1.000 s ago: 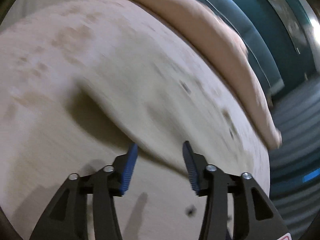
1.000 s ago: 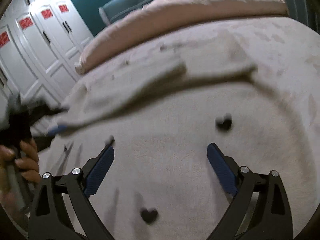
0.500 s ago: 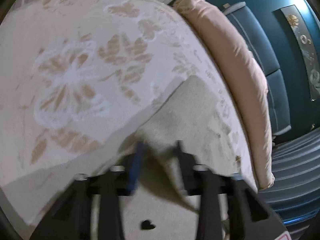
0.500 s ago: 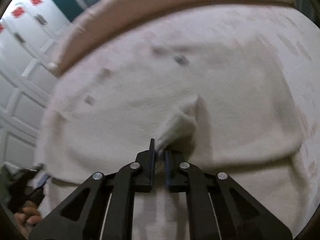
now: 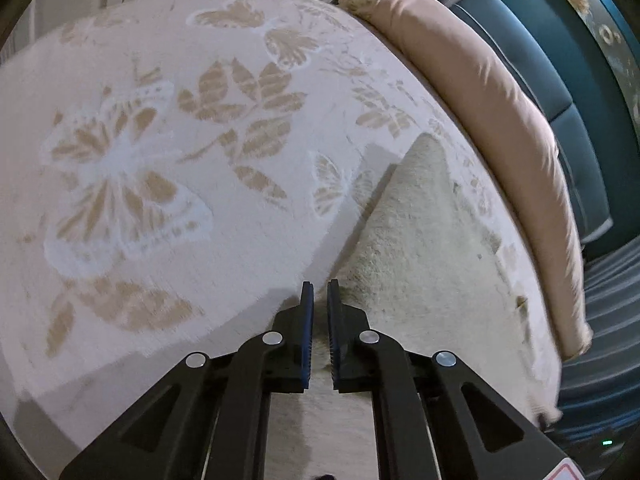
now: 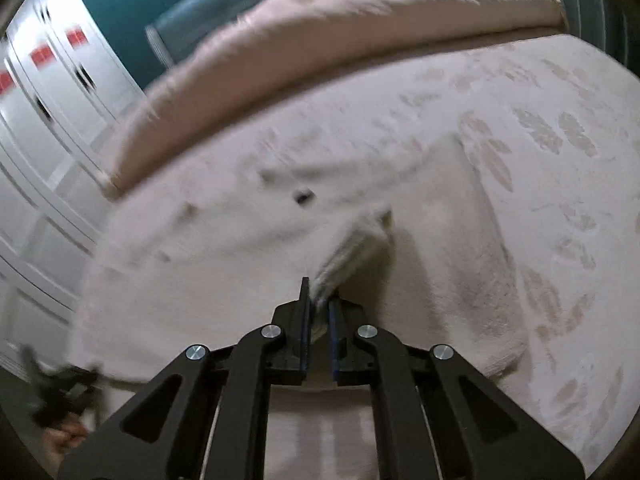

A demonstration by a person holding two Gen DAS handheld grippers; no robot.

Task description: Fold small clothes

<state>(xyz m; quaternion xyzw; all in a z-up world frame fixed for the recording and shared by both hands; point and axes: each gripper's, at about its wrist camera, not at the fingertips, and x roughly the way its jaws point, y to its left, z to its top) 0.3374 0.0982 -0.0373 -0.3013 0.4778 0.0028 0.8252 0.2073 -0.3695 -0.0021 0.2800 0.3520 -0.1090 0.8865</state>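
Note:
A small cream fuzzy garment (image 5: 424,240) with dark spots lies on a bed cover printed with butterflies and leaves. In the left wrist view my left gripper (image 5: 320,292) is shut on the garment's near edge, which runs away from the jaws to a far corner. In the right wrist view the same garment (image 6: 248,248) spreads wide. My right gripper (image 6: 318,292) is shut on a raised fold of it (image 6: 356,240). The left gripper (image 6: 60,392) shows blurred at the lower left of that view.
The bed cover (image 5: 168,168) fills both views. A long pink rolled blanket (image 5: 492,112) lies along the bed's far edge, also in the right wrist view (image 6: 360,28). Behind it stand a teal sofa (image 6: 224,4) and white cupboard doors (image 6: 48,80).
Both grippers went from open to shut on the garment. The left one closed on its edge; the right one pinched up a fold and has lifted it slightly.

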